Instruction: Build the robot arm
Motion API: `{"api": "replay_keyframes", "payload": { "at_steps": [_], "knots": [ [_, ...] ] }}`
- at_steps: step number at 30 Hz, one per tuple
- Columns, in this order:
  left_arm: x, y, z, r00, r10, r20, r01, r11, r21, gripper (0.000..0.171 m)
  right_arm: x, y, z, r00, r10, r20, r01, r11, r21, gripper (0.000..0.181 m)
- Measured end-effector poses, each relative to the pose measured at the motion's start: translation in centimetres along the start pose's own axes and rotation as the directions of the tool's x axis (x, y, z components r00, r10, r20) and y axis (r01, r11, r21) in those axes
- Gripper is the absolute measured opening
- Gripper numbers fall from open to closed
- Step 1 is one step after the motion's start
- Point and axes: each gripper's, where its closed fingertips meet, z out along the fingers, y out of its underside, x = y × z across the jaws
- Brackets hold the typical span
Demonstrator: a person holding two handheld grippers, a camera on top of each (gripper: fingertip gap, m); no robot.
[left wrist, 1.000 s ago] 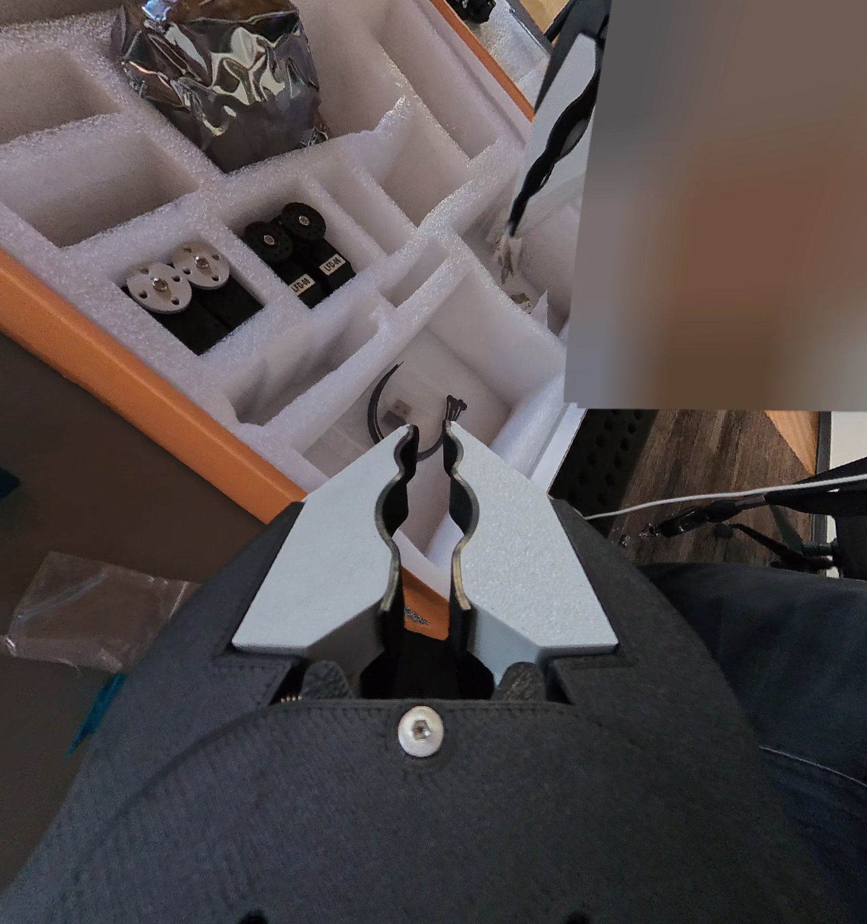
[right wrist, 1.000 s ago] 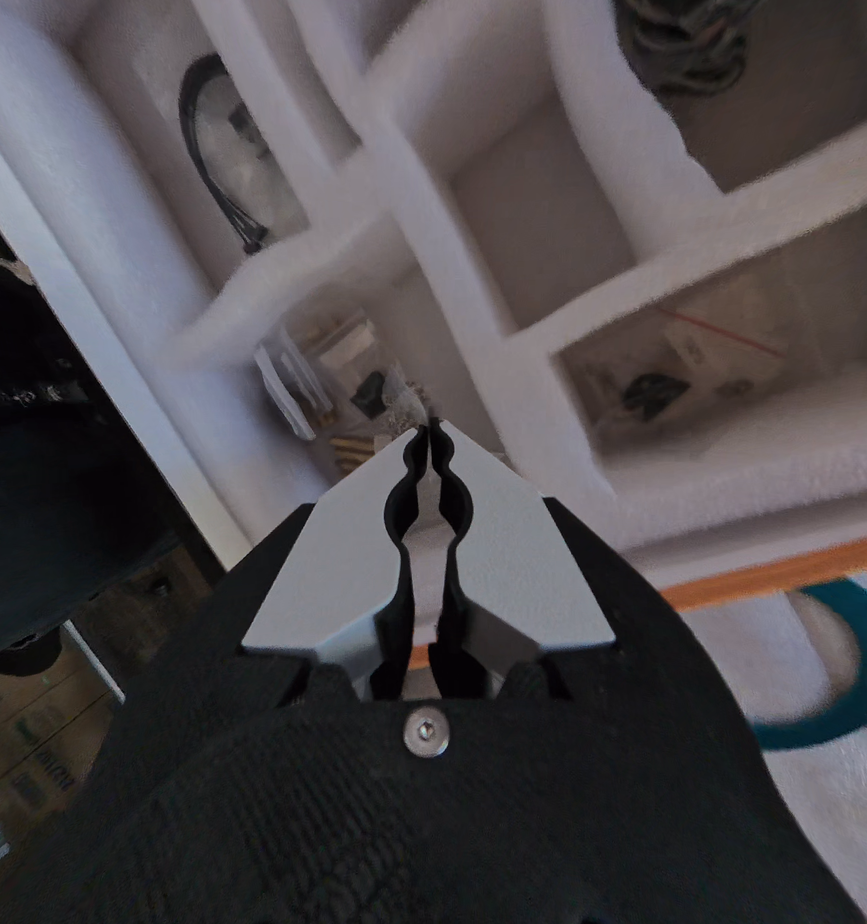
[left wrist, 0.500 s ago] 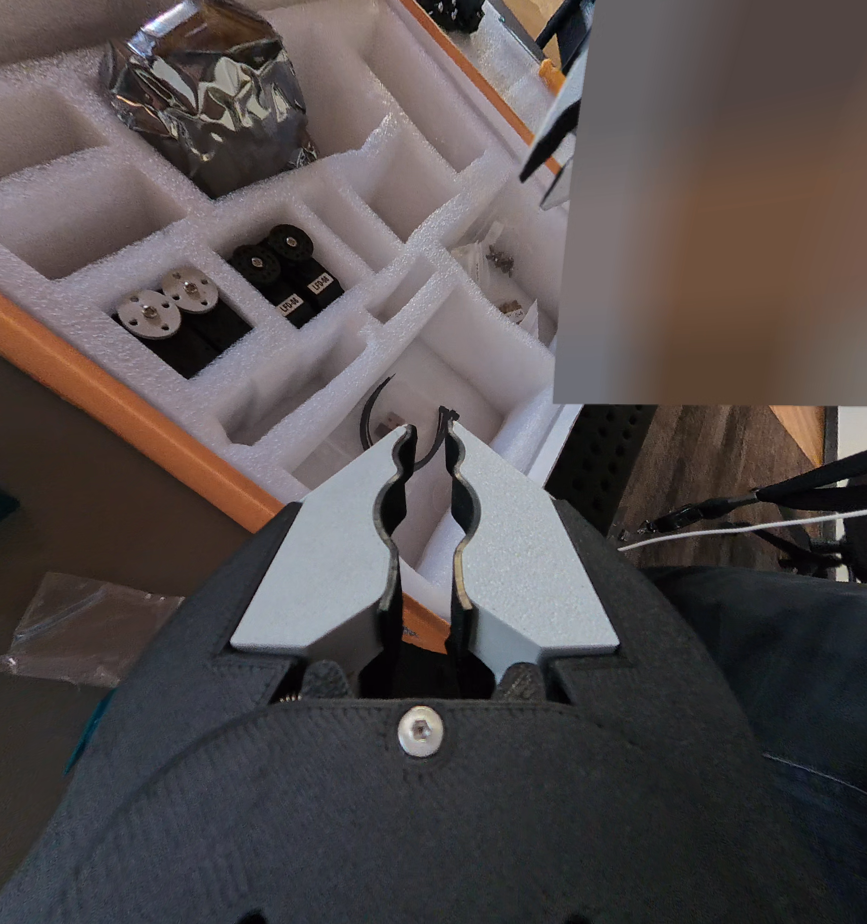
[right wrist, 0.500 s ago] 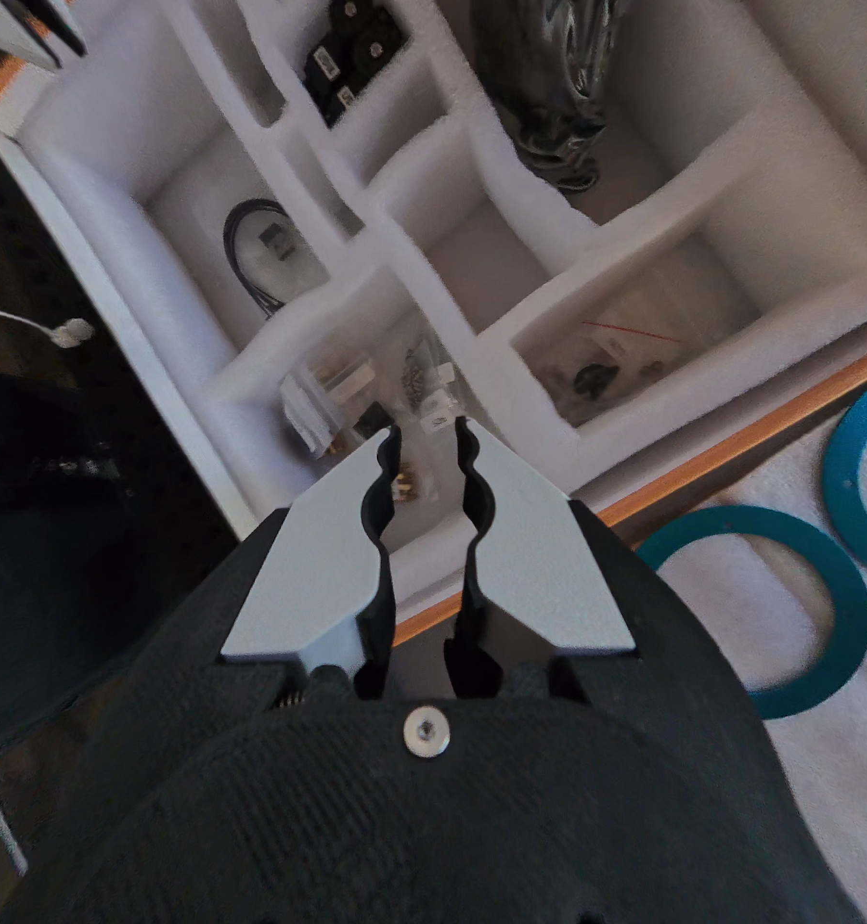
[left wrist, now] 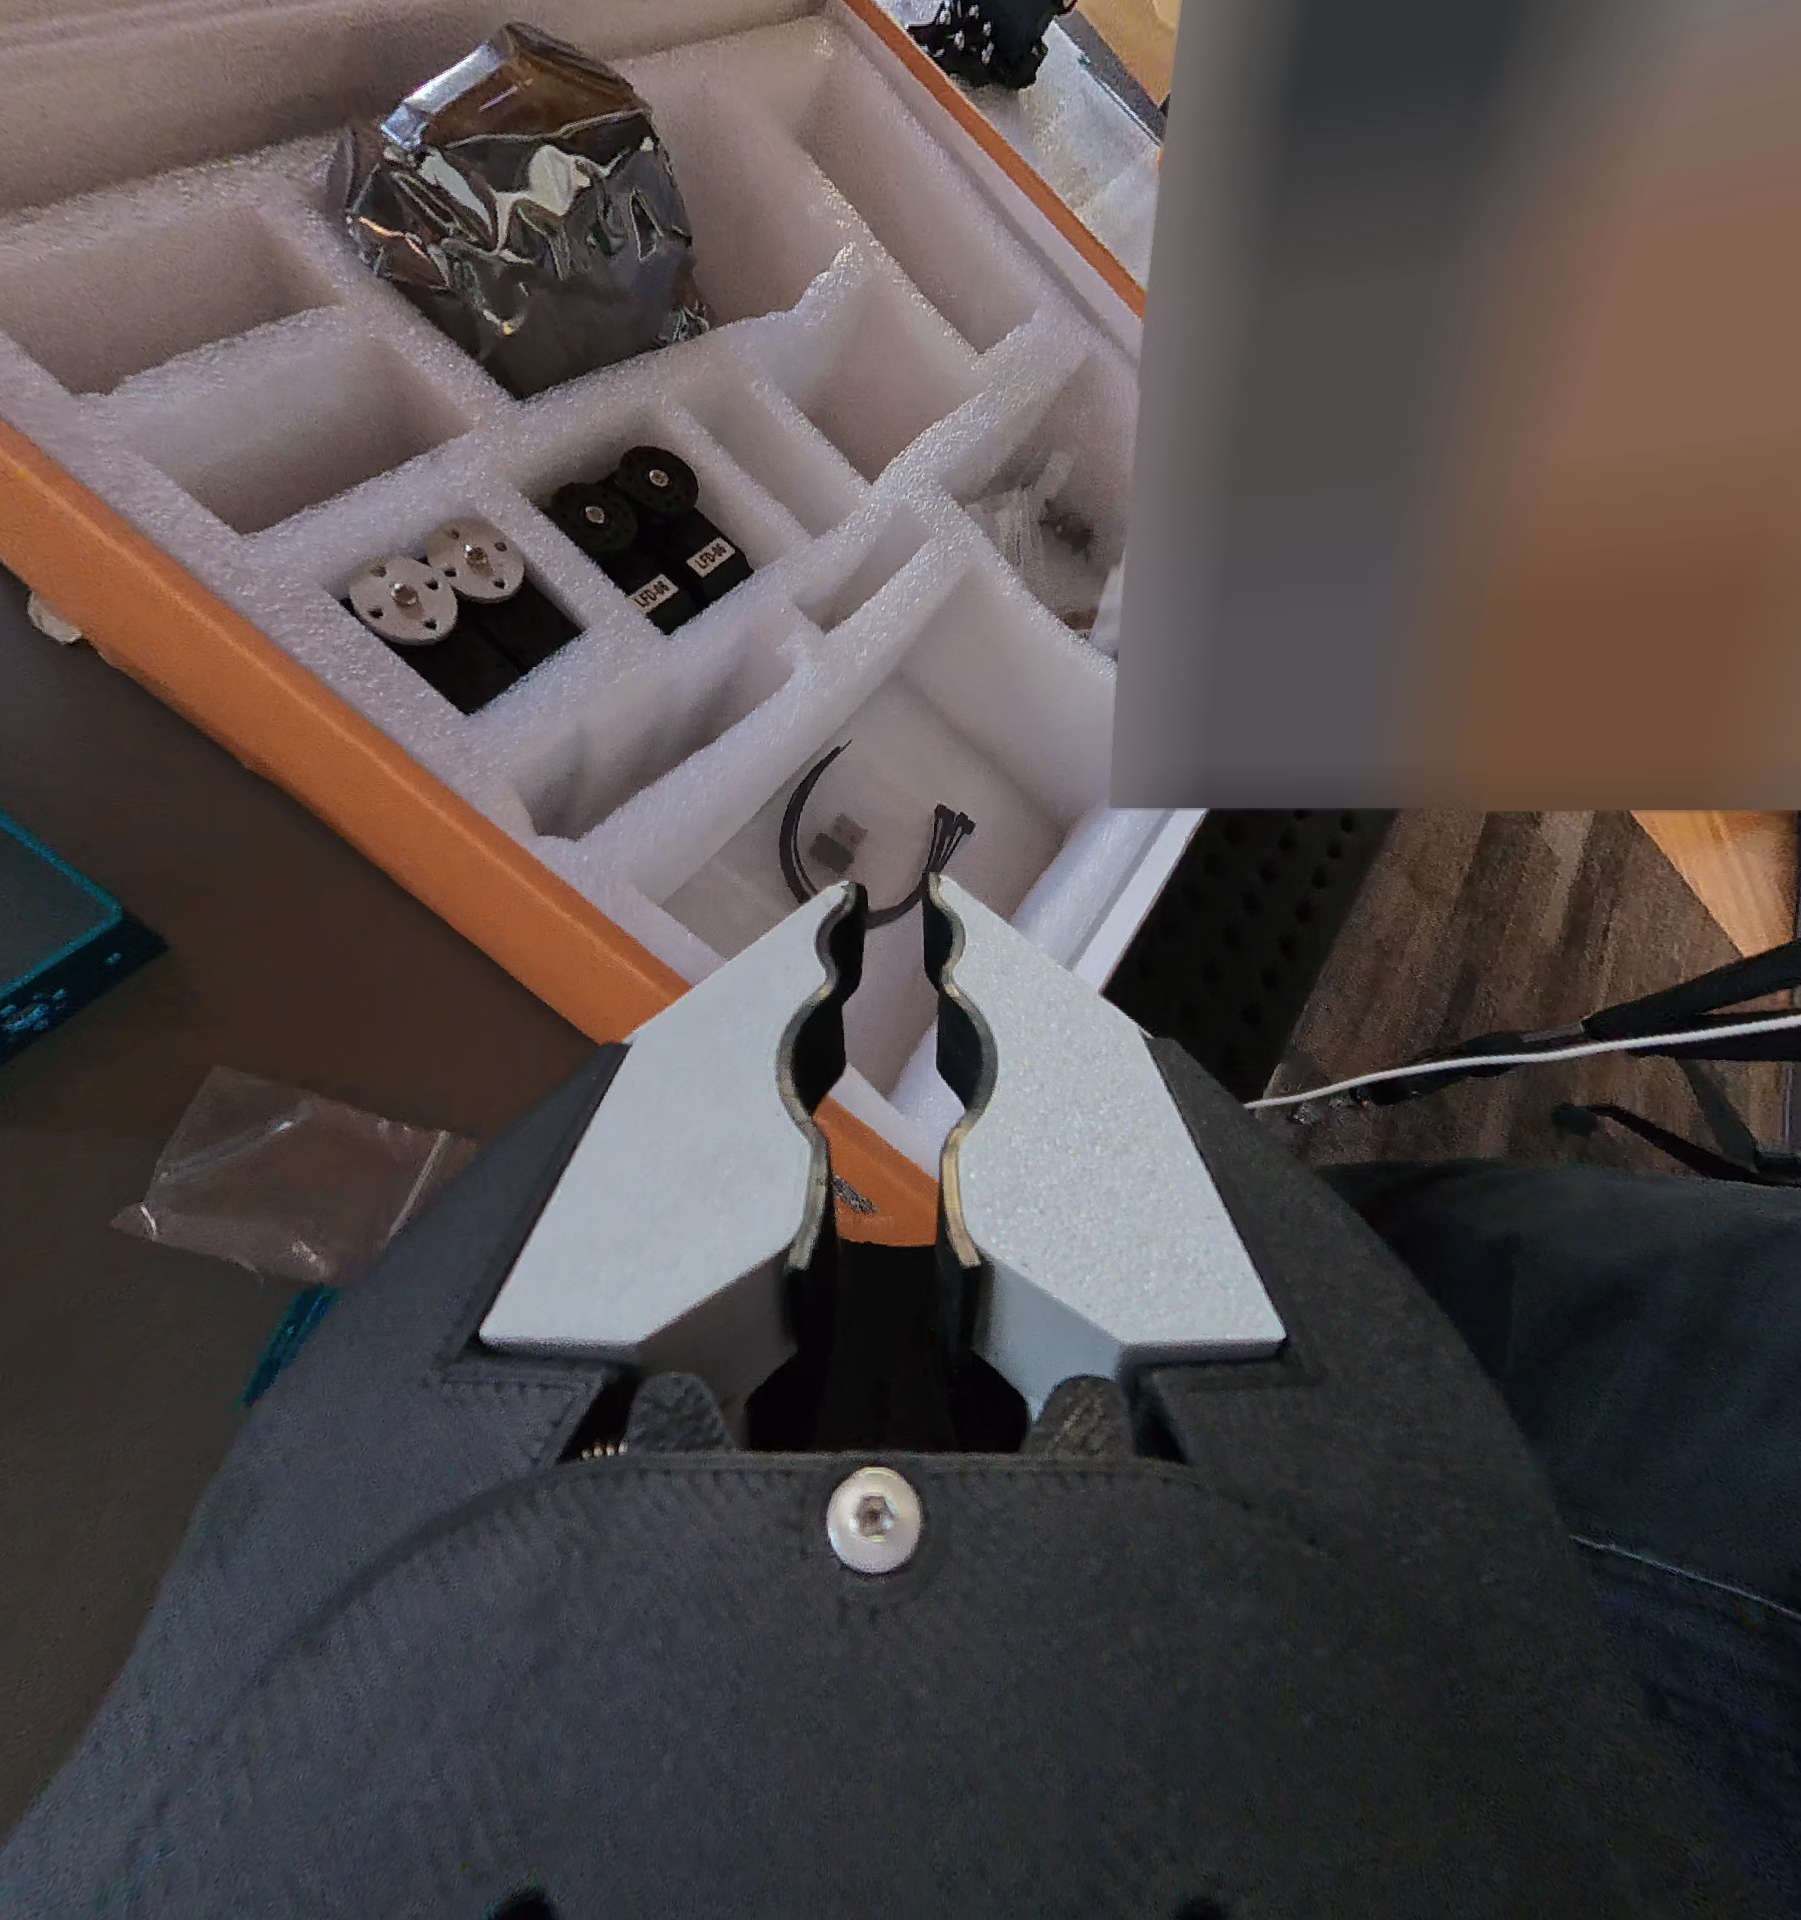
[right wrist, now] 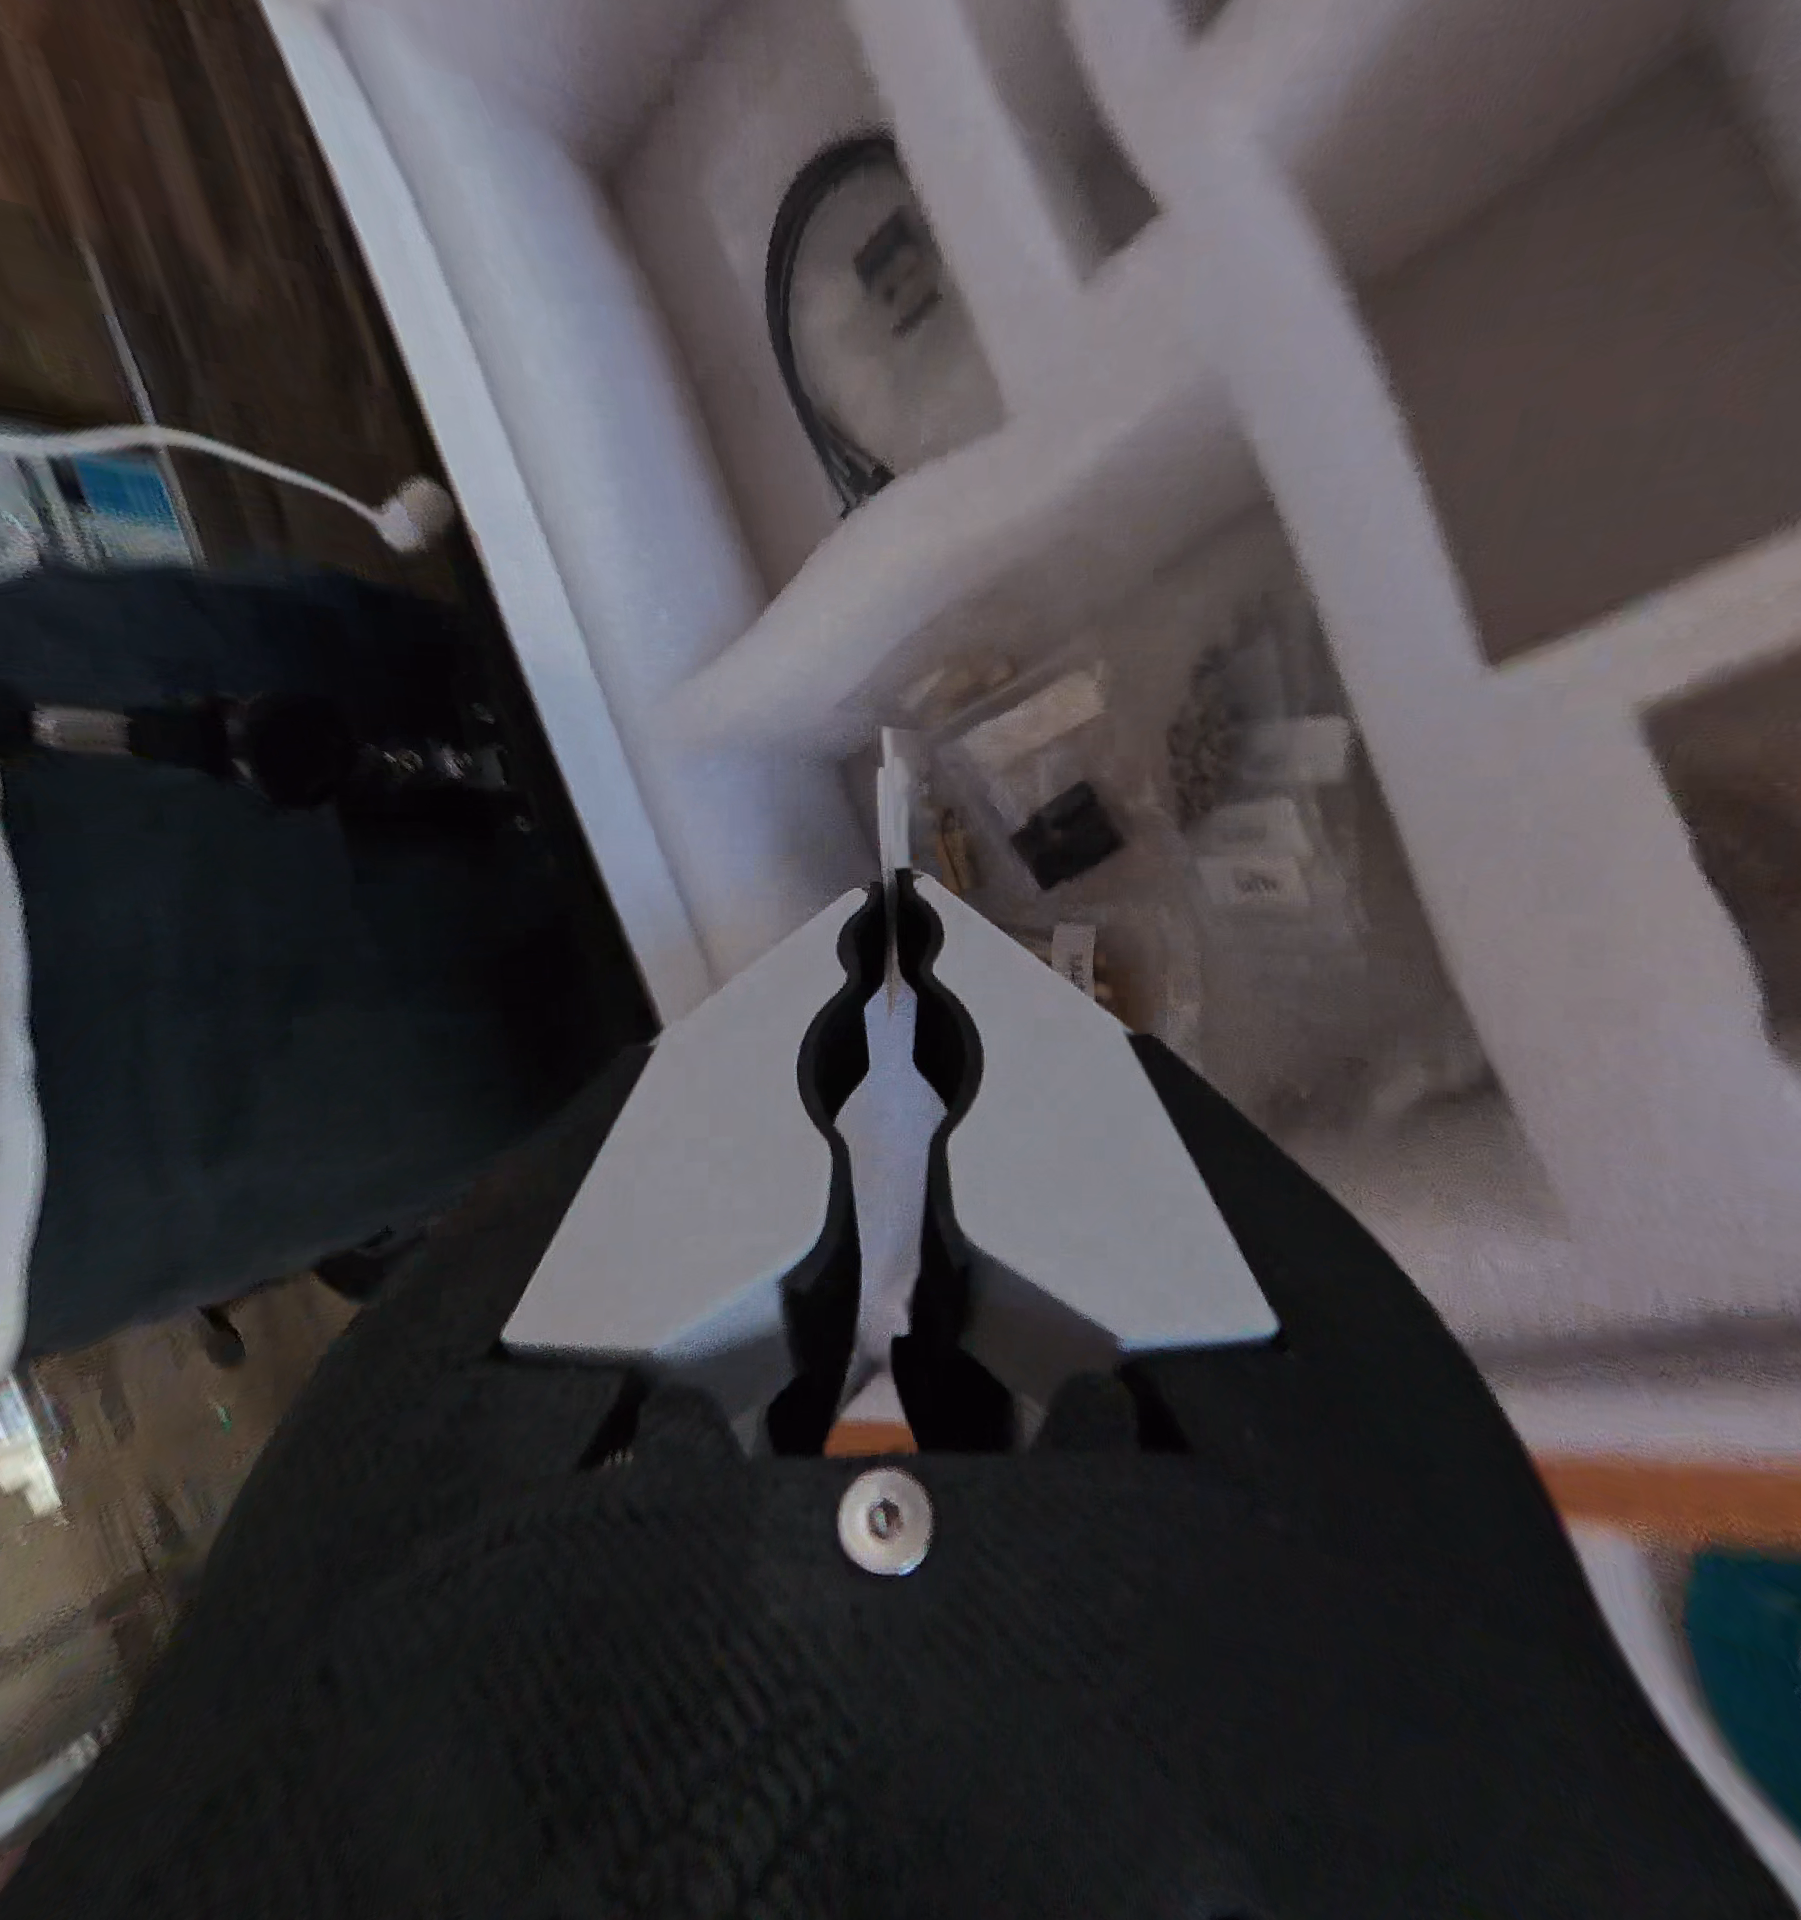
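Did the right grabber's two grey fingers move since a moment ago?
Yes. The right gripper has closed its fingers on a thin white packet edge and come closer to the white foam tray, whose compartment of small clear bags now looks larger.

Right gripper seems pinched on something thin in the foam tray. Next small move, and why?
Probably lift the right gripper slowly, straight up: its jaws look closed on a thin white bag edge, with other small bags crowding that foam compartment.
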Motion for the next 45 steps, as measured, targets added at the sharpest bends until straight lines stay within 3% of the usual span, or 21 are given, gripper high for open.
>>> {"api": "replay_keyframes", "payload": {
  "at_steps": [3,5,7,10,13,15,18,21,25,27,30,32,35,38,40,42,45],
  "knots": [
    [0.0,0.6,-0.1,1.0,-0.02,-0.003,0.02,1.0,-0.002,0.01,0.7,0.7,-2.3,0.992,0.128,-0.009,-0.127,0.989,0.075,0.0],
    [0.0,0.8,0.0,1.0,-0.029,-0.004,0.029,1.0,-0.005,0.01,0.8,1.0,-2.8,0.99,0.14,-0.021,-0.137,0.987,0.088,0.0],
    [0.2,0.6,0.2,1.0,-0.027,-0.008,0.027,1.0,-0.004,0.01,0.5,2.1,-2.3,0.991,0.12,-0.052,-0.121,0.993,-0.005,0.0],
    [0.5,0.4,0.6,1.0,-0.008,-0.015,0.008,1.0,-0.021,0.01,3.0,3.4,-1.9,0.967,0.05,-0.249,-0.083,0.989,-0.124,0.001],
    [0.8,0.4,1.0,1.0,0.012,-0.017,-0.013,0.999,-0.042,0.01,3.6,1.2,-2.0,0.948,0.019,-0.319,-0.038,0.998,-0.053,0.028],
    [1.0,0.2,1.4,1.0,0.017,-0.023,-0.018,0.999,-0.047,0.01,3.3,-0.3,-2.2,0.933,-0.046,-0.357,0.04,0.999,-0.024,0.027],
    [1.4,0.1,2.1,0.999,0.02,-0.037,-0.022,0.999,-0.048,0.01,1.1,-2.2,0.2,0.954,-0.138,-0.266,0.147,0.989,0.013,0.025],
    [1.8,-0.2,2.7,0.999,0.021,-0.046,-0.023,0.999,-0.047,0.01,1.6,-1.3,3.6,0.959,-0.163,-0.231,0.153,0.986,-0.059,0.024],
    [1.8,-0.6,2.8,0.999,0.032,-0.034,-0.034,0.998,-0.046,0.01,3.7,-0.3,3.7,0.918,-0.151,-0.366,0.1,0.983,-0.155,0.009],
    [1.5,-0.6,2.5,0.999,0.032,-0.018,-0.032,0.998,-0.045,0.01,3.1,-1.3,2.3,0.899,-0.127,-0.419,0.095,0.991,-0.094,0.009],
    [0.8,-0.6,1.5,1.0,0.013,0.02,-0.013,1.0,-0.016,0.01,1.7,-4.0,-0.2,0.886,-0.046,-0.461,0.118,0.984,0.13,0.01],
    [0.1,-0.6,0.5,0.998,-0.011,0.058,0.01,1.0,0.023,0.01,0.6,-6.2,-2.3,0.88,0.008,-0.474,0.172,0.927,0.335,0.011],
    [-1.1,-1.0,-2.0,0.989,-0.041,0.139,0.024,0.993,0.115,0.013,-2.2,-9.3,-4.2,0.92,0.05,-0.39,0.211,0.774,0.597,0.014],
    [-2.4,0.0,-5.1,0.969,-0.085,0.231,0.042,0.982,0.185,0.019,-3.9,-10.2,-1.8,0.971,0.043,-0.235,0.112,0.787,0.607,0.037],
    [-2.4,2.1,-6.6,0.959,-0.149,0.241,0.103,0.975,0.196,0.025,-5.4,-11.5,-0.8,0.987,0.027,-0.158,0.078,0.781,0.62,0.035],
    [-2.1,4.9,-7.8,0.948,-0.183,0.259,0.143,0.976,0.164,0.028,-6.3,-13.5,-1.5,0.981,0.003,-0.193,0.132,0.718,0.683,0.021],
    [-2.3,8.2,-9.9,0.925,-0.176,0.336,0.139,0.982,0.131,0.03,-6.0,-15.6,-1.6,0.937,-0.014,-0.35,0.263,0.689,0.675,0.03]
  ]
}}
